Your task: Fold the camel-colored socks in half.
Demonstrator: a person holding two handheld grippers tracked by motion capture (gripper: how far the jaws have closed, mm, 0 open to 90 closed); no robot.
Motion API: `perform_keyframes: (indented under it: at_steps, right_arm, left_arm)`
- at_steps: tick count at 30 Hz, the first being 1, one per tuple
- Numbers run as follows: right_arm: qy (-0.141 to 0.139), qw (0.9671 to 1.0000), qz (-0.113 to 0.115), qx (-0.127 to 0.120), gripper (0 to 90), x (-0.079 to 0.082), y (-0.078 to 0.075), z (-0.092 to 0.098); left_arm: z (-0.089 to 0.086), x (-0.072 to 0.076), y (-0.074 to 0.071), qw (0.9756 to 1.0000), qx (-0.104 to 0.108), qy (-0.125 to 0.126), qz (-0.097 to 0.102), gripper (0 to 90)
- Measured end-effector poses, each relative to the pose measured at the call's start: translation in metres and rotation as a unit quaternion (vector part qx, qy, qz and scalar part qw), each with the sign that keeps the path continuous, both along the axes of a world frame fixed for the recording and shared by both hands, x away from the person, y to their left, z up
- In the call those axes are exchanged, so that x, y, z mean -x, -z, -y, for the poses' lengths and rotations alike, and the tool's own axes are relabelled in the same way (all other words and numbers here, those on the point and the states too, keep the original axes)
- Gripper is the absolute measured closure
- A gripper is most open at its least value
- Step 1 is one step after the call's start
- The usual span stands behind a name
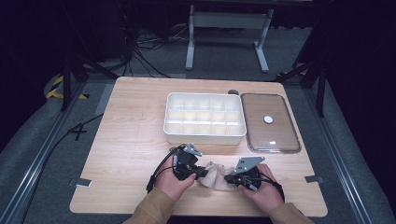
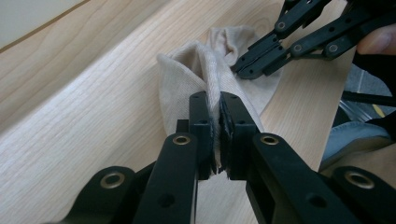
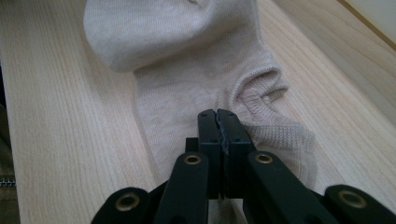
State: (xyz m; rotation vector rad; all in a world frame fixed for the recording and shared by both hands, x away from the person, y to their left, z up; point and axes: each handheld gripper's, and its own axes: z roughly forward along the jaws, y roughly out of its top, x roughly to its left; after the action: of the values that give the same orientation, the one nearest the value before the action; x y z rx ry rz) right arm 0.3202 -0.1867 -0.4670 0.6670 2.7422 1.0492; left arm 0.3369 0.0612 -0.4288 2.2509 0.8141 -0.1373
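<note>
No text, label, brand, number or sign can be read on anything here.

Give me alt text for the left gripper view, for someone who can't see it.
A black claw pinches a fold of a beige sock lying on a light wooden table. A second black claw reaches the sock from the upper right.

Wooden table [image 1: 130,140], sock [image 1: 215,175], divided tray [image 1: 204,136], probably lid [image 1: 280,140]
</note>
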Motion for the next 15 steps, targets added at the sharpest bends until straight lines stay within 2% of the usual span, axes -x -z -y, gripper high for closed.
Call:
perform_keyframes:
  at_steps: [7, 15]
  right_arm:
    - [-0.001, 1.0, -0.007, -0.004, 89.5, 0.0, -0.001, 0.002]
    - [-0.011, 0.9997, 0.008, -0.022, 87.9, 0.001, -0.007, -0.011]
  left_arm:
    - [-0.003, 0.0, -0.007, 1.0, -0.008, -0.003, 0.003, 84.6]
    - [-0.003, 0.005, -0.012, 0.9999, -0.011, 0.001, 0.002, 84.6]
